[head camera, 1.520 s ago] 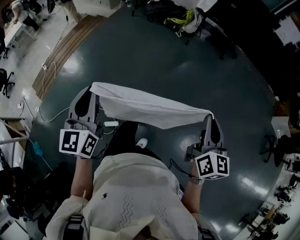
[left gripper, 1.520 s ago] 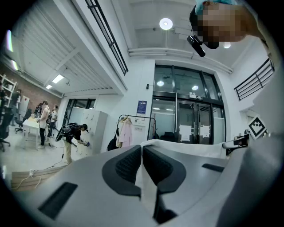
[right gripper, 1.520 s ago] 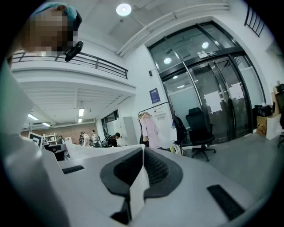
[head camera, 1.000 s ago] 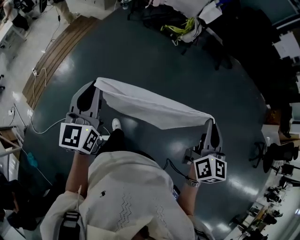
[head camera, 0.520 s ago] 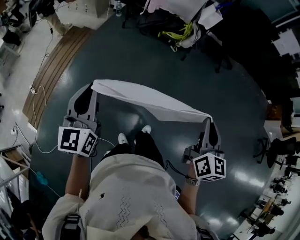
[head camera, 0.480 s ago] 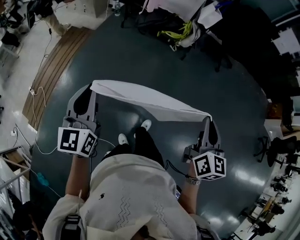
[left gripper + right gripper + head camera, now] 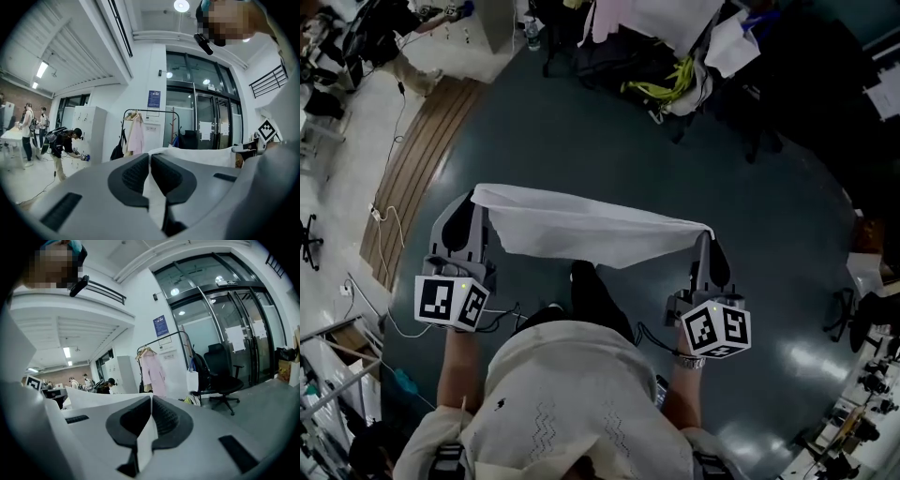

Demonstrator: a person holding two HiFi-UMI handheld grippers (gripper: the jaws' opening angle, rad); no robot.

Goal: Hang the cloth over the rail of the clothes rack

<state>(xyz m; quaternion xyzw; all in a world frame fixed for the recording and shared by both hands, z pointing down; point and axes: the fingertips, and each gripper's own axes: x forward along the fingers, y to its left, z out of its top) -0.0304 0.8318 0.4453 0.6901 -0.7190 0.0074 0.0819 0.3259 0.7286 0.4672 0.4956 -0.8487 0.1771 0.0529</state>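
Observation:
A white cloth (image 7: 581, 228) hangs stretched between my two grippers above the dark floor, sagging in the middle. My left gripper (image 7: 478, 195) is shut on the cloth's left corner (image 7: 154, 187). At the other end my right gripper (image 7: 705, 231) is shut on the right corner (image 7: 146, 437). A black clothes rack (image 7: 149, 131) stands ahead by the white wall, with a pink garment (image 7: 136, 136) on a hanger at its left end. The right gripper view shows the same clothes rack (image 7: 164, 366) with the pink garment (image 7: 153, 372). In the head view, clothes (image 7: 661, 19) hang at the top edge.
A black office chair (image 7: 220, 376) stands right of the rack by glass doors. A black bag and yellow-green item (image 7: 661, 80) lie on the floor under the hanging clothes. People (image 7: 63, 145) stand by white lockers at the left. A cable (image 7: 389, 225) runs along the wooden strip.
The person has walked forward with the cloth held taut; the hanging clothes and bags at the top of the head view have come closer. Both grips are unchanged.

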